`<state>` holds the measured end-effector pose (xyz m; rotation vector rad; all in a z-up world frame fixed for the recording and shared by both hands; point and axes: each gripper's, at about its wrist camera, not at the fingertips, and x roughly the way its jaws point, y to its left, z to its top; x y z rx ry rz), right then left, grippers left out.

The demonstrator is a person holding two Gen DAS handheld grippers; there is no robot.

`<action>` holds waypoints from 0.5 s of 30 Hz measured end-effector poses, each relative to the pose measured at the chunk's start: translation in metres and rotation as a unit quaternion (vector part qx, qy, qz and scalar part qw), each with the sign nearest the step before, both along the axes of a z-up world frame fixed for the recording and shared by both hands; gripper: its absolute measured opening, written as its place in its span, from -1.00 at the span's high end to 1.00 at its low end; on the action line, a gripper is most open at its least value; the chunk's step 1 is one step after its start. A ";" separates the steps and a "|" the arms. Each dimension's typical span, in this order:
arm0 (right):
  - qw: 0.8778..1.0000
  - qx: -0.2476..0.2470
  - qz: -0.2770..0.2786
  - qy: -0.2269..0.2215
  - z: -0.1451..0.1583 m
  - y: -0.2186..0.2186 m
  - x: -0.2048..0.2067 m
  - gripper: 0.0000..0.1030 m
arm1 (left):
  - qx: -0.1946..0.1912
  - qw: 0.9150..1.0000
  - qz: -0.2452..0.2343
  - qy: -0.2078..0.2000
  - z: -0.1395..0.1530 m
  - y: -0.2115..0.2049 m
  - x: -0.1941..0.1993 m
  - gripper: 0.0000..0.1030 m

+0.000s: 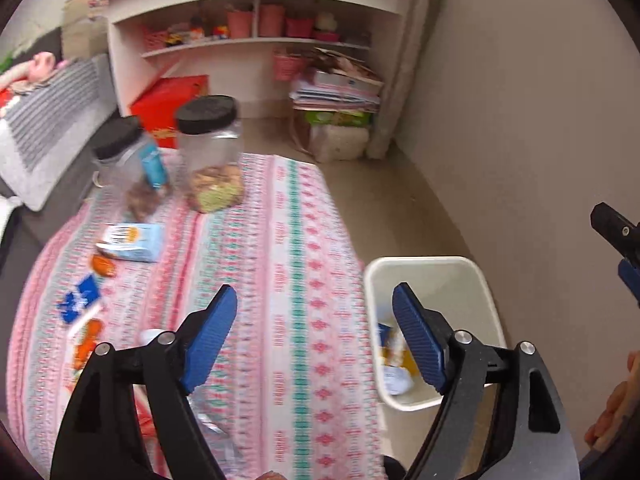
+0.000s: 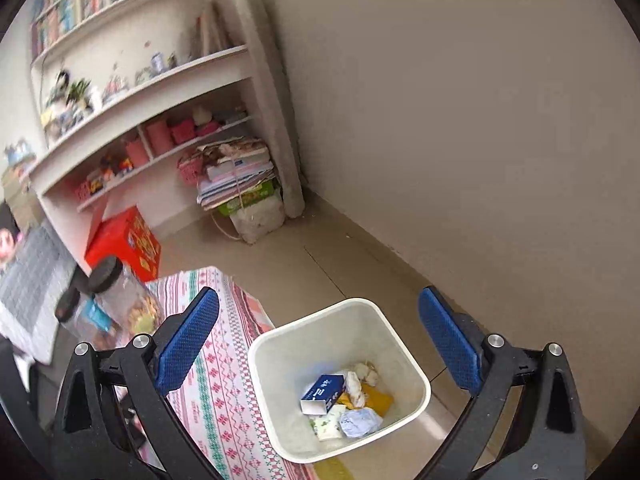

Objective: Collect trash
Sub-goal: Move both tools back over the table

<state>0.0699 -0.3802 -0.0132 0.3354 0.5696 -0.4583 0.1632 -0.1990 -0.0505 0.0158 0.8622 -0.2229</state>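
Note:
A white trash bin stands on the floor by the table's right edge and holds a blue box, crumpled paper and yellow scraps; it also shows in the left wrist view. My right gripper is open and empty above the bin. My left gripper is open and empty over the table edge. On the patterned tablecloth lie a light blue carton, blue wrappers and orange scraps.
Two clear jars with black lids stand at the table's far side. A red box, a white shelf unit and a stack of papers stand behind. A wall is on the right.

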 end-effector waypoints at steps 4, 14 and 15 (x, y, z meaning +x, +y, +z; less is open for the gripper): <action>0.998 -0.038 0.045 0.024 -0.005 0.045 0.019 -0.86 | 0.039 0.999 0.033 -0.009 -0.005 0.038 0.001 -0.66; 0.979 -0.061 0.180 0.079 -0.028 0.151 0.053 -0.86 | 0.144 0.985 0.070 0.071 -0.053 0.148 0.051 -0.68; 0.977 -0.060 0.188 0.084 -0.031 0.157 0.056 -0.86 | 0.158 0.981 0.063 0.091 -0.062 0.161 0.061 -0.68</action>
